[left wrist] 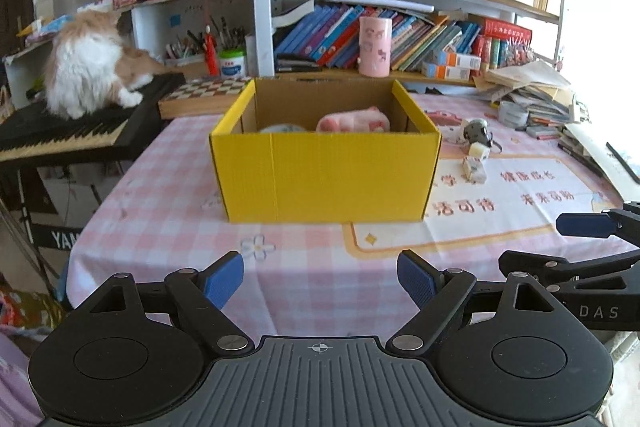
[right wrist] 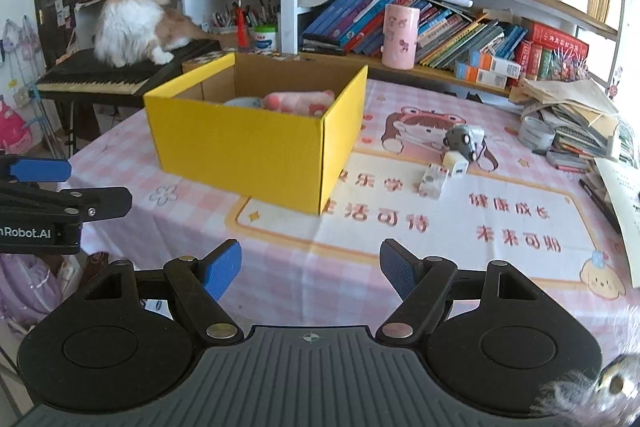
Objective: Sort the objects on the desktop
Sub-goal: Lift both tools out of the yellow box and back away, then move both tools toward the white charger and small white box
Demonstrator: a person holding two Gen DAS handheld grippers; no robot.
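Yellow box (left wrist: 326, 175), contents half hidden

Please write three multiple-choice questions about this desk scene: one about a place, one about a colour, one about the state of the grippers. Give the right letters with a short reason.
1. Where is the pink plush toy?
A. in the box
B. on the keyboard
C. on the shelf

2. What colour is the cardboard box outside?
A. blue
B. yellow
C. green

3. How are the two grippers?
A. both open, empty
B. both shut
C. one holds a toy

Key: 1 A, it lies inside the walls. 2 B, yellow sides. 3 A, left gripper and right gripper have spread fingers with nothing between.
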